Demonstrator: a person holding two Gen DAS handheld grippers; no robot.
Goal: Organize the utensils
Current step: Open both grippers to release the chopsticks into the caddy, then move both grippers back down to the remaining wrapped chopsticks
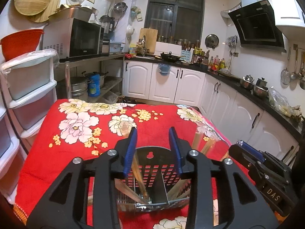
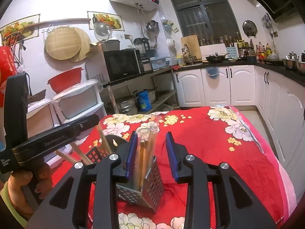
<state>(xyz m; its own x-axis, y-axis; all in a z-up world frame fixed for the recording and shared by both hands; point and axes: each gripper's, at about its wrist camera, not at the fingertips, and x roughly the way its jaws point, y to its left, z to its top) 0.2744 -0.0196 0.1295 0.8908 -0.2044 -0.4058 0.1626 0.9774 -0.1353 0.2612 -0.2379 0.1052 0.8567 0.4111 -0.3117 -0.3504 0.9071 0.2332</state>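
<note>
My left claw (image 1: 153, 148) and right claw (image 2: 151, 155) are spread, gripping nothing. Loose chopsticks (image 1: 140, 179) and wrapped chopsticks (image 2: 145, 152) stand in the perforated holder (image 1: 156, 173) on the surface (image 1: 76, 162). Loading appears nearly complete.

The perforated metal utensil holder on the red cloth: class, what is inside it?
The utensil holder has a divider. Wooden chopsticks lean in its left compartment; a plastic-wrapped bundle of chopsticks stands in the right one. The holder's walls and the grippers hide the bottom and the stick ends.
</note>
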